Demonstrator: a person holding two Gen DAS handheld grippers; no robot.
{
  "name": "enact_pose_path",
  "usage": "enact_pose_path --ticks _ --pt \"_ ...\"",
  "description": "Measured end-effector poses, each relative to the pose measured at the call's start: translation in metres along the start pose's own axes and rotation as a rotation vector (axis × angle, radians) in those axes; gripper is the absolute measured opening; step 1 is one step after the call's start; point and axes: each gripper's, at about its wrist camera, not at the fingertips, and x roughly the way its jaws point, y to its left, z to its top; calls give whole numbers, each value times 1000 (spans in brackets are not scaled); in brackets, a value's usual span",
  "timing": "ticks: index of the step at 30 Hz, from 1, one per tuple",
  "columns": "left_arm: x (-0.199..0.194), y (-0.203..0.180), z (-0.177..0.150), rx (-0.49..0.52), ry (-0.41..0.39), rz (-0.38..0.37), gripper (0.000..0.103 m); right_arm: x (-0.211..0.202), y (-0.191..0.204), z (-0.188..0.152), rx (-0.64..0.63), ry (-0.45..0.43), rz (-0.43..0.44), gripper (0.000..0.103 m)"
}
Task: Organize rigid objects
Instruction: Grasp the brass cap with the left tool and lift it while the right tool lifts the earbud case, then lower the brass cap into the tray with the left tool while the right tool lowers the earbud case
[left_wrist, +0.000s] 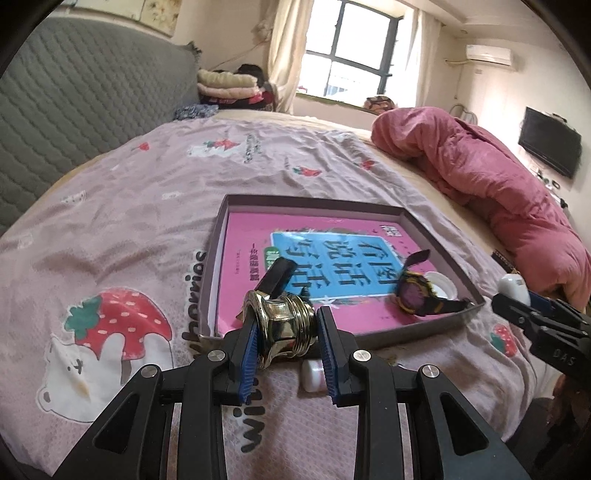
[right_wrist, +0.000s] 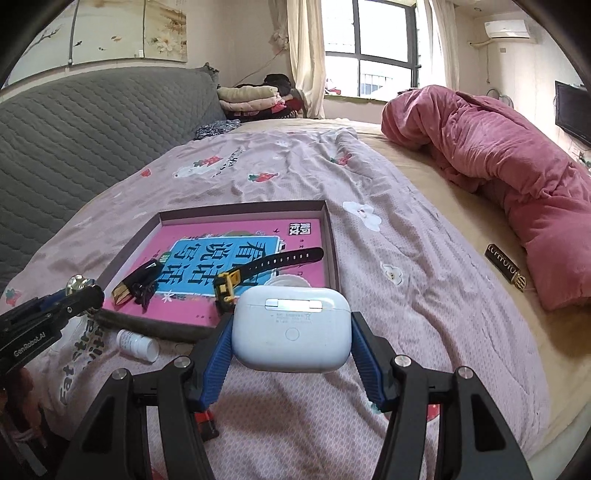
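Brass-coloured metal gleams between the jaws of the left gripper (left_wrist: 286, 334): a threaded fitting (left_wrist: 282, 326), clamped narrowly across its sides and lifted above the bed (left_wrist: 110, 206). The right gripper (right_wrist: 291, 334) has its jaws spread wide around a white earbud case (right_wrist: 291, 328), hinge side facing the camera, also raised off the bedspread. Both seem carried toward the shallow cardboard tray (right_wrist: 330, 243), which lies at twelve o'clock from each gripper, likely serving as the collecting place. Inside it, a pink book (right_wrist: 207, 254) lines the bottom, with a black and yellow watch (right_wrist: 240, 275) at its right, a white cap (left_wrist: 441, 286) just beside the watch, and a dark clip-like item (right_wrist: 138, 282) at its left. A small white bottle (right_wrist: 138, 343) lies on its side outside the tray's near edge, not yet gathered. A dark bar with gold lettering (right_wrist: 504, 267) rests well apart at three o'clock, near the pink duvet (right_wrist: 498, 166).
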Motion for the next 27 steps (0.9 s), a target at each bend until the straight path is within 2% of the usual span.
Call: enact_pose_path --ticks 13,18,27 --pt "19 -1 9 -6 -10 -20 30 13 -2 9 -1 -5 -15 60" --pt "30 5 8 -29 15 -16 30 22 1 13 -19 8 -15 60" --pt "33 6 8 -26 16 -16 30 39 6 21 -28 25 -16 60"
